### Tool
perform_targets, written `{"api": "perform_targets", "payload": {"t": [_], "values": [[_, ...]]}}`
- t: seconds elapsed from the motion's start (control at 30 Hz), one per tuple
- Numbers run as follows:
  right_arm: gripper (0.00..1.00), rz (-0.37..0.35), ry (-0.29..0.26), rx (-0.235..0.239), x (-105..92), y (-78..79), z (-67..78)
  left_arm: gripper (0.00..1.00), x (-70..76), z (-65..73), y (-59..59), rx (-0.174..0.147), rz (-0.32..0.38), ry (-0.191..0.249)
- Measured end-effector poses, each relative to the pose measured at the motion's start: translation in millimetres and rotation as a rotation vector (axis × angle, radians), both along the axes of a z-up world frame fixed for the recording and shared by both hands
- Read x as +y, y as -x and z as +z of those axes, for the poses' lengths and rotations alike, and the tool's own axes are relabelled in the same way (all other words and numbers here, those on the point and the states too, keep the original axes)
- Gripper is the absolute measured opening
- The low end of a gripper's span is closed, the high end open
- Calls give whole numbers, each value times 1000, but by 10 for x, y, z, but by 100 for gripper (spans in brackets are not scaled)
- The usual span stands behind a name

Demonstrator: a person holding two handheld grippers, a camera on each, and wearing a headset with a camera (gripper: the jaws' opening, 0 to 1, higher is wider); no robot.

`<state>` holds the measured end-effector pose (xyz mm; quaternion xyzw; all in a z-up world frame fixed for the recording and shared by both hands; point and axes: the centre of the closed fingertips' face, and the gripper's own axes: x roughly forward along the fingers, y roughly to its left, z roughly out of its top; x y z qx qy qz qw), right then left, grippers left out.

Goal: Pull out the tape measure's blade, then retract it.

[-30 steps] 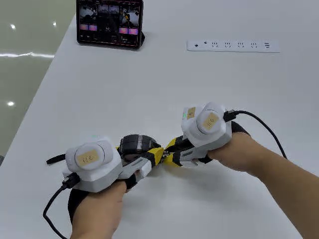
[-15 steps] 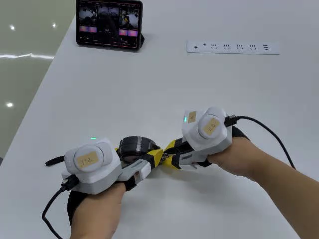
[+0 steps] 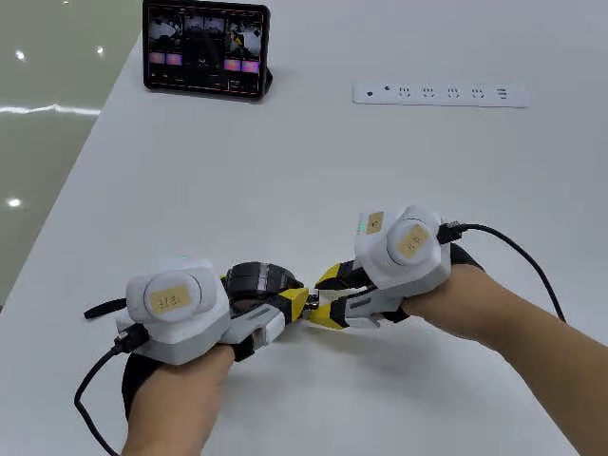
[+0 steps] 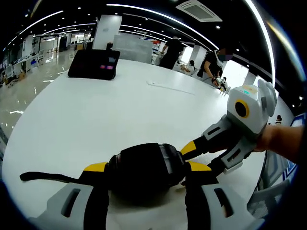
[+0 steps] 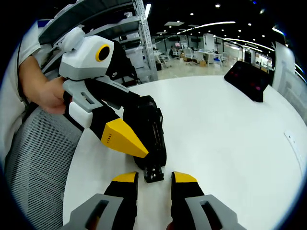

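Black round plastic tape measure (image 4: 144, 170), clamped between yellow-tipped left tongs (image 4: 146, 167), near edge of white table (image 4: 96, 110). Right tongs (image 4: 197, 155) just right of it. Far: dark tablet (image 4: 93, 63), white power strip (image 4: 170, 87).

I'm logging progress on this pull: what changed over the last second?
The right claw looks slightly wider open. It straddles the blade's end hook without gripping it. The left claw stayed clamped on the tape measure, which stayed put.
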<state>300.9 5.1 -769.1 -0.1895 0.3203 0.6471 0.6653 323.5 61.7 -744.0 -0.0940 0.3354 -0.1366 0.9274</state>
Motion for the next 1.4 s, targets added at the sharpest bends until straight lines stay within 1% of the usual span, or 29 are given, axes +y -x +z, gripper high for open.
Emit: {"api": "perform_targets", "payload": {"t": [0.07, 0.13, 0.27, 0.4, 0.5, 0.6, 0.73, 0.77, 0.8, 0.87, 0.97, 1.0, 1.07, 1.1, 1.13, 1.2, 1.33, 1.4], "values": [[28, -10, -11, 8, 0, 16, 31, 61, 13, 8, 1, -2, -3, 0], [30, -18, -12, 10, -7, 19, 40, 62, 21, 0, 11, 3, -9, -2], [32, -30, -18, 14, -12, 17, 52, 63, 29, 7, 25, -2, -26, -13], [35, -49, -35, 6, -25, 17, 116, 67, 44, 49, 36, -20, -48, -27], [40, -67, -45, 3, -57, 32, 142, 70, 51, 60, 64, -26, -77, -45], [46, -83, -46, -8, -106, 49, 146, 74, 88, 56, 91, -32, -106, -80], [53, -117, -42, -1, -185, 54, 154, 79, 135, 57, 112, -41, -139, -116], [54, -121, -44, -1, -196, 60, 165, 80, 142, 63, 114, -45, -148, -125], [55, -135, -49, -12, -214, 47, 188, 81, 155, 90, 105, -64, -159, -143], [59, -150, -57, -18, -242, 33, 219, 83, 159, 110, 111, -72, -177, -161], [64, -173, -65, -27, -281, 21, 264, 85, 150, 146, 109, -90, -202, -172], [65, -177, -65, -30, -293, 21, 272, 85, 146, 151, 113, -91, -211, -174], [69, -183, -70, -44, -319, 26, 303, 86, 143, 154, 127, -93, -240, -199], [69, -184, -71, -46, -331, 31, 316, 86, 136, 165, 125, -104, -253, -208], [69, -192, -71, -47, -353, 29, 331, 86, 118, 178, 129, -113, -266, -203], [72, -206, -83, -50, -380, 28, 368, 86, 123, 180, 136, -114, -284, -217], [73, -215, -81, -61, -435, 44, 397, 87, 113, 193, 148, -121, -316, -228], [74, -223, -84, -64, -464, 44, 414, 87, 108, 197, 165, -116, -331, -234]]}}
